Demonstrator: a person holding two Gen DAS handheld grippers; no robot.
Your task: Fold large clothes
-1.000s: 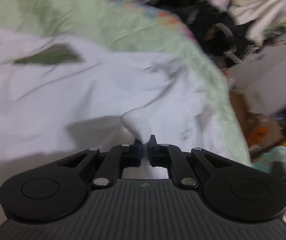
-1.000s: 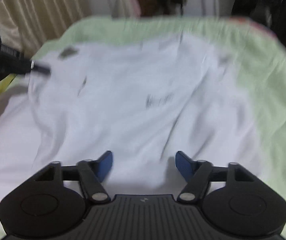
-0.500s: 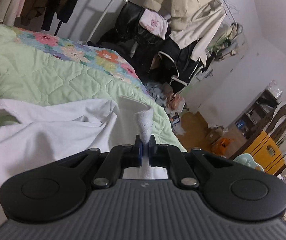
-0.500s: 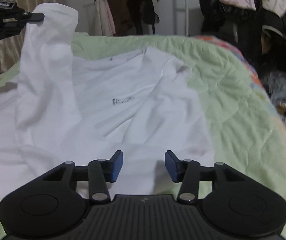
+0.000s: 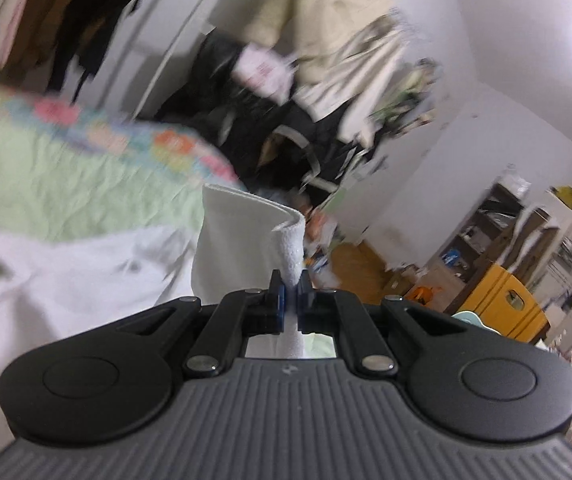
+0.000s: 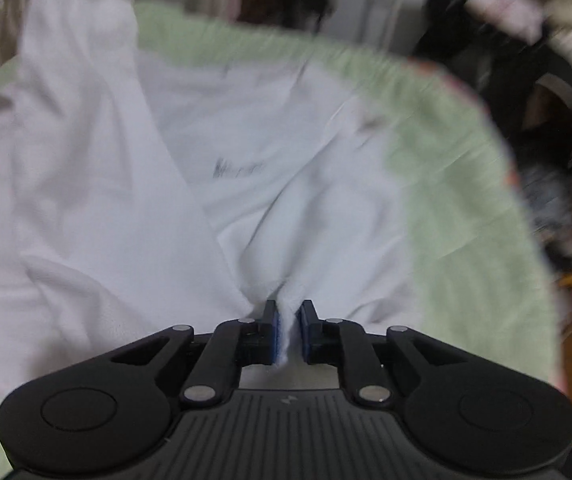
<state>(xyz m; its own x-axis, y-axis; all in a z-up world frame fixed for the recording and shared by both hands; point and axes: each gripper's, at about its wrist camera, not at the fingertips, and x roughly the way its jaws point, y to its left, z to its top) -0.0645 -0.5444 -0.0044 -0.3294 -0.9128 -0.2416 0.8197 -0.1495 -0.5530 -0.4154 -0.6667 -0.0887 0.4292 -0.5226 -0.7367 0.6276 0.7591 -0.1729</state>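
White shirt [image 6: 214,168] lies spread on the green quilt [image 6: 457,184], one side lifted. The left gripper [image 5: 290,294] pinches a raised fold of it just ahead of its tips; the right gripper [image 6: 288,332] clamps another bunch, though blur softens the edges.

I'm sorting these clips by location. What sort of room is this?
Most likely a lived-in bedroom. A white garment lies spread on a bed with a light green quilt, clothes hang on a rack beside the bed, and cluttered shelves stand along the far wall.
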